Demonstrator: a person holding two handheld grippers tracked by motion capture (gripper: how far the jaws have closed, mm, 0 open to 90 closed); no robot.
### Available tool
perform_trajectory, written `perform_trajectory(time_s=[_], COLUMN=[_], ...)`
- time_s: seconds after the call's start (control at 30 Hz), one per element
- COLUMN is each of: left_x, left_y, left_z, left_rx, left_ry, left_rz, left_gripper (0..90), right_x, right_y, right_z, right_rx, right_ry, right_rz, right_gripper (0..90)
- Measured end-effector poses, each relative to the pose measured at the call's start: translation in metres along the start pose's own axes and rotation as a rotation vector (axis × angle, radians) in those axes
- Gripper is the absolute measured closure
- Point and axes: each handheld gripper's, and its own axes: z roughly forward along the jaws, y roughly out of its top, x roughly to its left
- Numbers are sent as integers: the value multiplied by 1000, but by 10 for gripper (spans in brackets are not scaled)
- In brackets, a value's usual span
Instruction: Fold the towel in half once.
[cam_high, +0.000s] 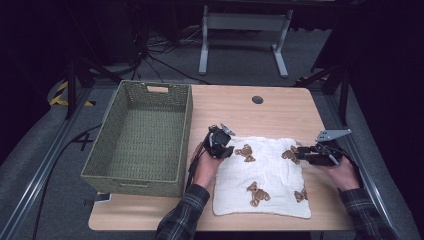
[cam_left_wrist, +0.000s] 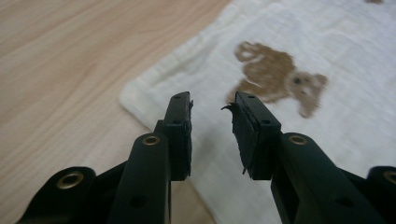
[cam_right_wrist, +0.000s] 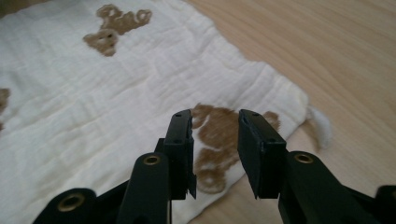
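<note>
The cloth (cam_high: 262, 176), cream with brown bear prints, lies flat on the near right part of the counter (cam_high: 280, 107), just right of the woven basket (cam_high: 141, 137). It looks folded once already, into a rough square with its far edge slightly wavy.

The left gripper (cam_high: 226, 148) sits at the cloth's far left corner and the right gripper (cam_high: 300, 154) at the far right corner. Both stand released: in the left gripper view the jaws of the left gripper (cam_left_wrist: 212, 109) have a clear gap with nothing pinched, just above the cloth (cam_left_wrist: 299, 121) near its corner, and in the right gripper view the right gripper (cam_right_wrist: 215, 122) hovers the same way over a bear print at the cloth's (cam_right_wrist: 93, 102) edge.

The step in hand seems to be taking both far corners for another fold. To do it well, each gripper should come down right at its corner, catch all layers together, and close at the same time, then lift and carry the edge evenly so no crease runs askew.

The counter is pale wood, smooth and bare apart from a round cable hole (cam_high: 257, 99) at the back. Beyond it the room is dark, with grey carpet, cables on the floor and a white table frame (cam_high: 244, 37).
</note>
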Motion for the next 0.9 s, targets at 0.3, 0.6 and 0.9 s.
perform_trajectory(time_s=[0.3,0.6,0.9], left_x=[34,38,38], left_y=[6,9,11], left_z=[22,31,32], left_rx=[38,51,53], left_ry=[68,63,28], left_rz=[-48,-39,-75], left_gripper=[637,629,854], right_x=[-46,-58,-55], right_y=[9,8,8], right_z=[27,46,46], right_rx=[-2,31,41], right_ry=[-67,-70,-64], right_rz=[71,93,72], right_gripper=[644,705,865])
